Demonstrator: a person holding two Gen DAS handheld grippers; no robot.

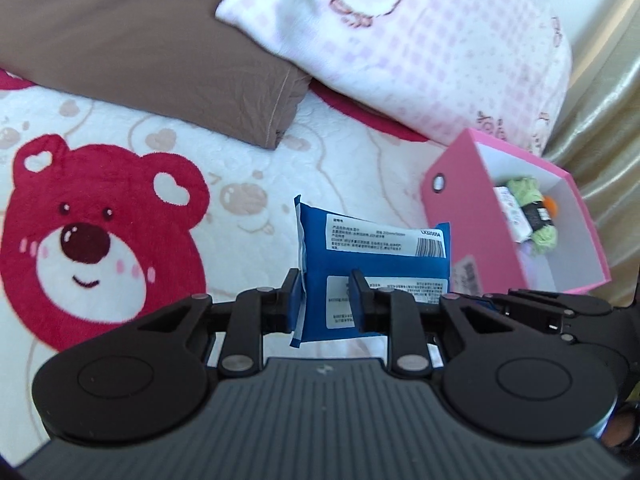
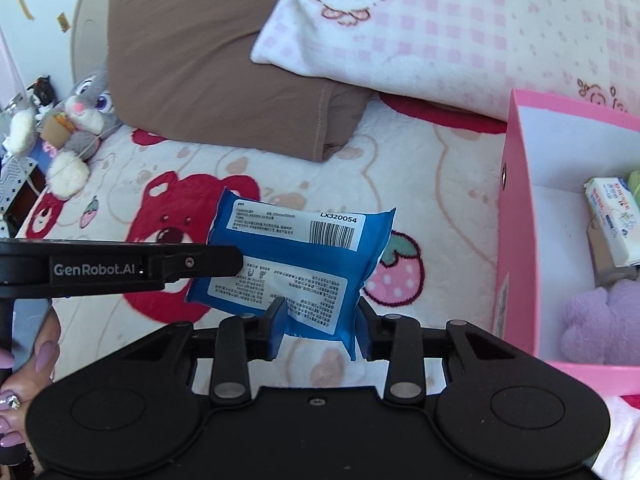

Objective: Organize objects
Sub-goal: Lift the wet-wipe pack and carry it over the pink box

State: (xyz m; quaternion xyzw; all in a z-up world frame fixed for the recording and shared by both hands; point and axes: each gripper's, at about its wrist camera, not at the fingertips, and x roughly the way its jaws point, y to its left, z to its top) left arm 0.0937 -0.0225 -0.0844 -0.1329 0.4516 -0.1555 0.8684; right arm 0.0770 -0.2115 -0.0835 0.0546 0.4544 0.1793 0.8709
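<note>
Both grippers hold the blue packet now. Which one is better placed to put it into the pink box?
Probably the right gripper. It grips the blue packet at the corner nearest the pink box, whose open top lies just beside it. The left gripper pinches the far edge, away from the box.

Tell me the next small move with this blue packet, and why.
Probably carry the blue packet right, over the pink box. Both the left gripper and right gripper pinch it clear of the blanket, and the box beside it is open.
</note>
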